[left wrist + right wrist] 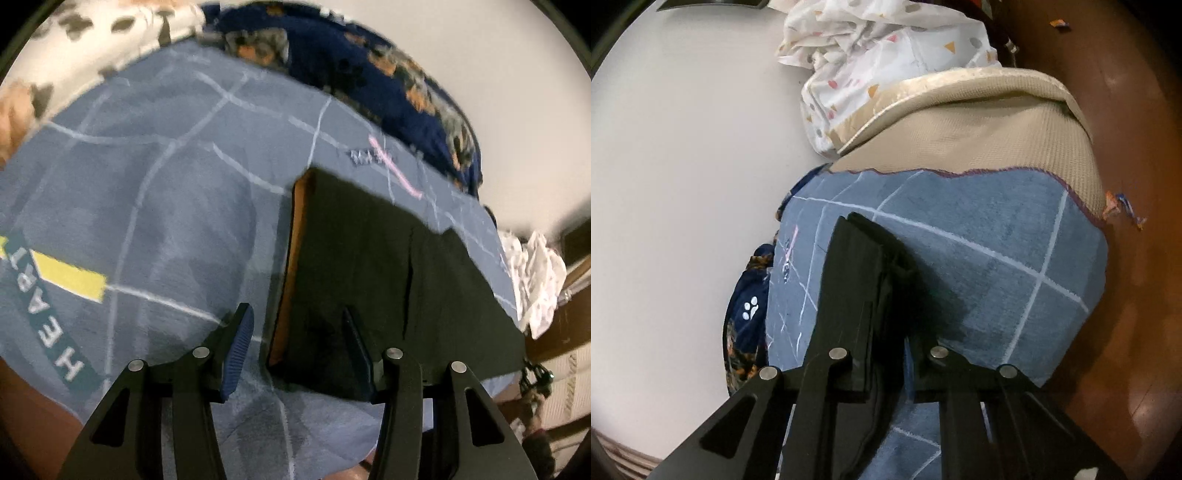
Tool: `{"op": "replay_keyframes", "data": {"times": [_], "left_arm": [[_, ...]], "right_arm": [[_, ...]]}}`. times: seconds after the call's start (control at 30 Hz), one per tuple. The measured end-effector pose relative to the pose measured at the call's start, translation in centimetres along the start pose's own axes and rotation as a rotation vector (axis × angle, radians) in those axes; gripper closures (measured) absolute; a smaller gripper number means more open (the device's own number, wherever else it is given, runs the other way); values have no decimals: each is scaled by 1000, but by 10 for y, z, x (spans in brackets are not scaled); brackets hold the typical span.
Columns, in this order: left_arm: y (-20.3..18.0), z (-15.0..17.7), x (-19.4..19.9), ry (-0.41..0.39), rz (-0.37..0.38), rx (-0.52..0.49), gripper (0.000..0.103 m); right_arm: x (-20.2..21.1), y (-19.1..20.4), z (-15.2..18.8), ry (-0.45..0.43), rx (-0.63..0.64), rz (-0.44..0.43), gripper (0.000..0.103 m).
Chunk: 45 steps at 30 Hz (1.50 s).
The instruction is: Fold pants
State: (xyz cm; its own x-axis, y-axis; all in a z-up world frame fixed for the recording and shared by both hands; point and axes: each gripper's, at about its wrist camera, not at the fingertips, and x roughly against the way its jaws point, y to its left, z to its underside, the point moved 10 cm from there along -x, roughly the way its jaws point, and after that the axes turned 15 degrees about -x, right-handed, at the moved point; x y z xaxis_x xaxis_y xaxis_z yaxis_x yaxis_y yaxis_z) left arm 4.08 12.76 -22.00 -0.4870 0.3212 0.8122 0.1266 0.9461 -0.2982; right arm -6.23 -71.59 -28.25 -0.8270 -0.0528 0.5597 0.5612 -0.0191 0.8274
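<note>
Black pants (pixel 369 258), folded into a flat rectangle with an orange lining along the left edge, lie on a blue checked blanket (pixel 166 177). My left gripper (pixel 295 332) hangs open just over their near left corner. Its blue-padded left finger (pixel 238 347) is over the blanket, the other finger over the black cloth, and nothing is pinched. In the right wrist view the pants (pixel 864 254) appear edge-on as a layered dark stack. My right gripper (pixel 886 339) is shut on their near edge, and the cloth hides its fingertips.
The blanket (pixel 997 258) covers a beige mattress (pixel 979 129). A navy paw-print cover (pixel 369 74) lies at the far side by a white wall. A crumpled white patterned cloth (pixel 886 48) sits at the bed's end. Brown floor (pixel 1137 314) runs beside the bed.
</note>
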Motion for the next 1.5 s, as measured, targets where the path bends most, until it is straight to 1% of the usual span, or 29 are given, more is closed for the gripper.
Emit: {"op": "replay_keyframes", "data": {"times": [0.03,0.1,0.23,0.33,0.43,0.6,0.7,0.87,1.07,1.1,1.2,1.33,1.5], "left_arm": [[-3,-4,5,-17,-15,-19,52],[-14,-13,13,-36,-68,-91,52],[-36,-23,10,-15,-142,-220,52],[-42,-23,2,5,-167,-255,52],[-44,-19,-3,25,-206,-283,52],[-44,-15,-12,55,-252,-312,52],[-42,-14,-13,60,-278,-324,52],[-38,-12,-16,77,-306,-335,51],[-36,-8,-18,92,-321,-334,50],[-35,-8,-19,96,-321,-334,49],[-34,-7,-20,106,-324,-329,43],[-34,-8,-20,92,-323,-334,43],[-36,-7,-21,98,-320,-346,42]], "right_arm": [[2,4,1,-6,16,-6,90],[6,14,4,-14,41,-20,90],[8,41,16,-14,116,-38,90],[7,64,32,2,168,-52,90],[3,86,57,31,228,-65,90],[-10,115,111,109,311,-84,90],[-19,122,138,151,342,-87,89],[-35,123,175,211,381,-69,89],[-53,107,206,277,399,-31,90],[-54,104,208,285,400,-27,89],[-60,96,218,304,404,-13,89],[-61,86,228,318,395,-3,89],[-61,78,235,324,409,6,89]]}}
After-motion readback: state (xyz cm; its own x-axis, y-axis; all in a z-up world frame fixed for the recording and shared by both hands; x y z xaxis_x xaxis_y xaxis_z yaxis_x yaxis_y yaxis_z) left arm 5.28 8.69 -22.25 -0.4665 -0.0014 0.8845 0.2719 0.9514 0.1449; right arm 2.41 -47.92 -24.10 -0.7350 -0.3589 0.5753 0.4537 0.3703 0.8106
